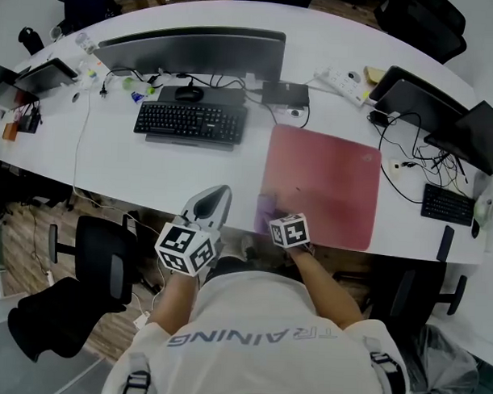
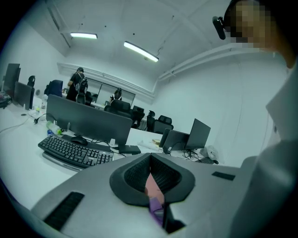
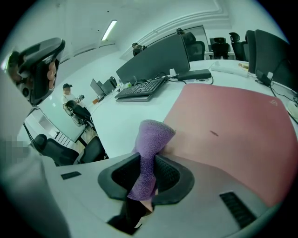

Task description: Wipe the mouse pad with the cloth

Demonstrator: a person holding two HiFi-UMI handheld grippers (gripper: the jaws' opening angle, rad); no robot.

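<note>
White office counter [image 1: 150, 169] held a red mouse pad [image 1: 328, 183]. Right claw [image 3: 148, 158] was clamped on purple cloth [image 3: 150, 139] at the pad's near-left corner. Left claw [image 2: 150, 157], jaws together and empty, hung left of the pad.

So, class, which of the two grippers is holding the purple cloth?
The right gripper: its jaws clamp the purple cloth by the mouse pad; the left gripper has its jaws shut on nothing.

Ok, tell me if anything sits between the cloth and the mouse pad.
Nothing visible. The right gripper holds the purple cloth at the red mouse pad's near edge; the pad lies bare but for a dark speck.
</note>
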